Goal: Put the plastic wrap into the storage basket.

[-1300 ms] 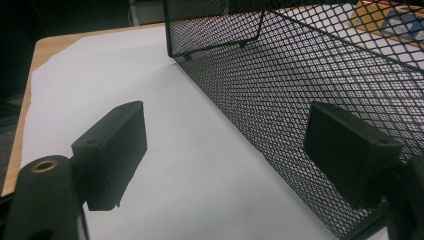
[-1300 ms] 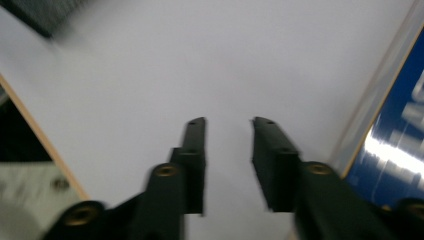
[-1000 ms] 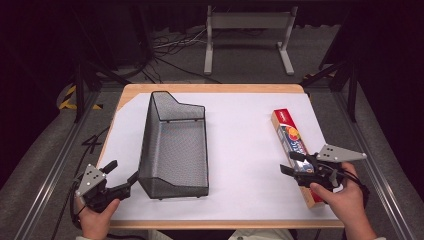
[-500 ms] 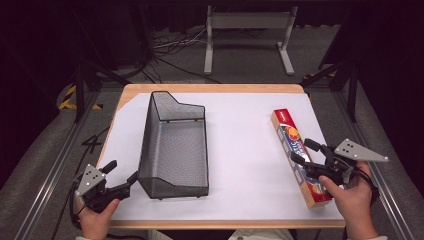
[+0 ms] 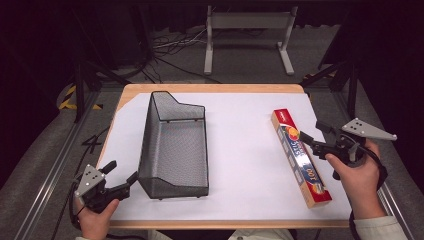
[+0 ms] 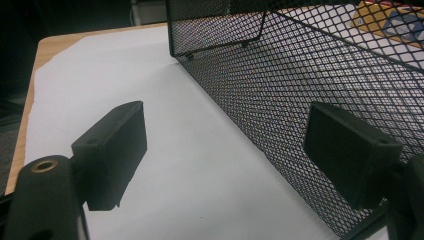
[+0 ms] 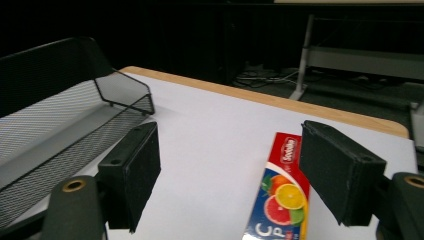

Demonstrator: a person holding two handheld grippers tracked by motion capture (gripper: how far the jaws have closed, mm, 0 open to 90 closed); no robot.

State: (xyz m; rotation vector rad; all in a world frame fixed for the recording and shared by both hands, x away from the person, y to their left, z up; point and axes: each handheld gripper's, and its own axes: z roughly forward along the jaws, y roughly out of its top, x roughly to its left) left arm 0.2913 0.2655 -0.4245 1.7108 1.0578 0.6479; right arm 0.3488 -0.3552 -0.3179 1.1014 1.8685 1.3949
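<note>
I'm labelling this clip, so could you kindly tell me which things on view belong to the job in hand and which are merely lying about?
In the job:
- long box, flat on the table by the open right claw
- wire basket, beside the open left claw

Lying about:
- white sheet covering the table
- metal stand on the floor behind
- cables beside it

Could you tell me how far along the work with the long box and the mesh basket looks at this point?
Nothing looks finished: the long printed box lies flat on the white table cover, apart from the black mesh basket, which looks empty. In hand: the right gripper hangs open beside the box without gripping it; the left gripper waits open beside the basket's near corner. Gripping and moving the box probably remain.
</note>
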